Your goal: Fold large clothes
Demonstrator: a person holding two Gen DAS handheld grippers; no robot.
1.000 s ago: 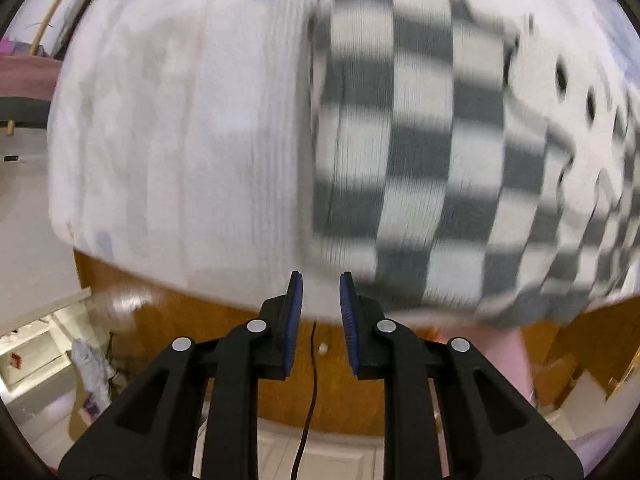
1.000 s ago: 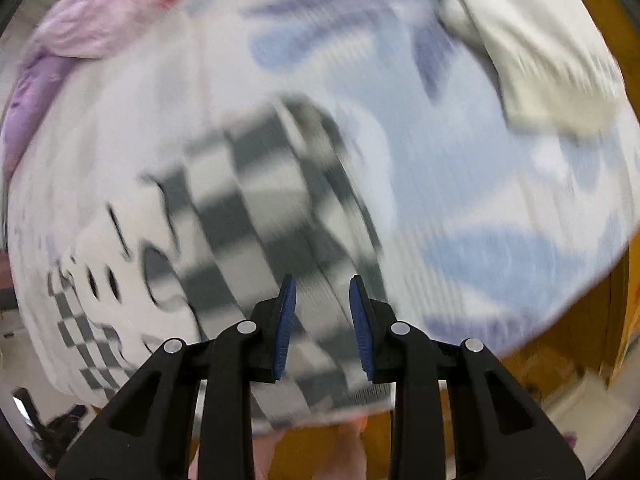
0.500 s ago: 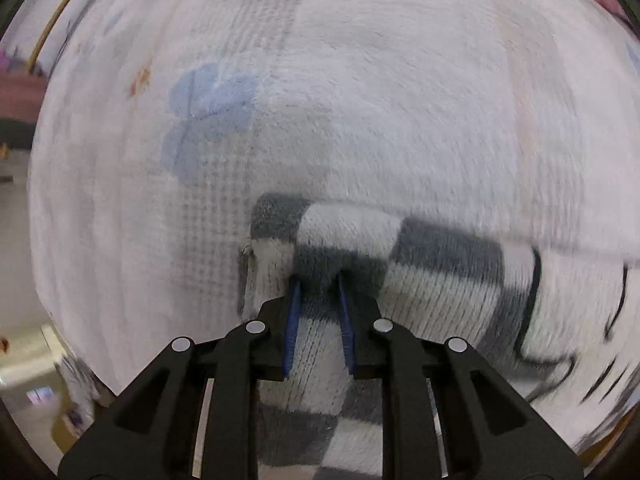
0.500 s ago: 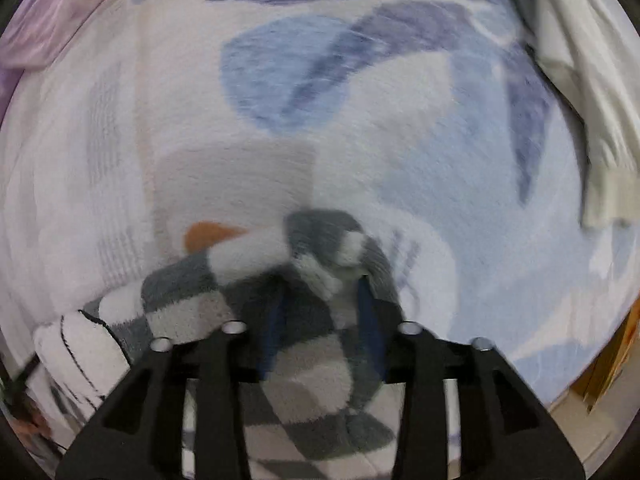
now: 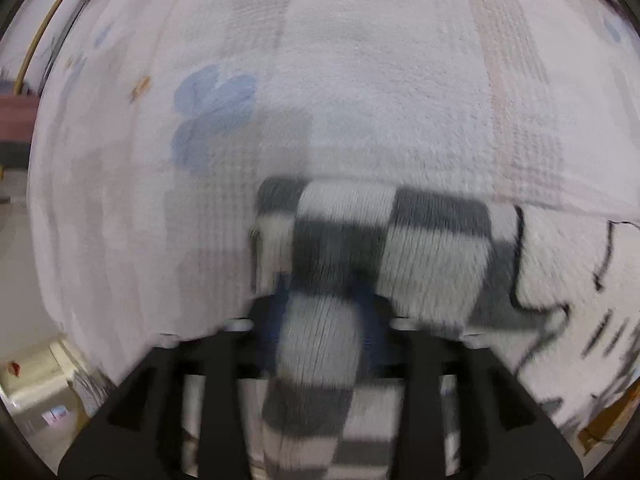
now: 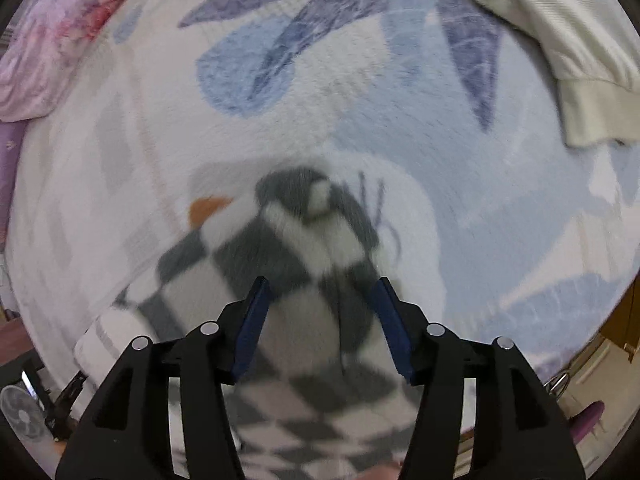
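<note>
A grey-and-white checked knit garment [image 5: 384, 248] lies folded on a pale fleece blanket [image 5: 360, 80]. Its folded end lies between the fingers of my left gripper [image 5: 320, 304], which is blurred and stands open around the cloth. In the right wrist view the same garment [image 6: 296, 264] lies under my right gripper [image 6: 322, 300], whose blue-padded jaws are wide open over its corner, not pinching it.
The blanket [image 6: 360, 100] has blue and purple leaf prints and covers the bed. A cream garment [image 6: 560, 40] lies at the upper right. A pink floral pillow [image 6: 48, 52] is at the upper left. A wooden bed edge [image 6: 624, 328] shows at the right.
Both grippers carried the checked garment's ends forward onto the blanket. Both jaws were shut on the cloth half a second ago and have opened now; the garment lies on the blanket.
</note>
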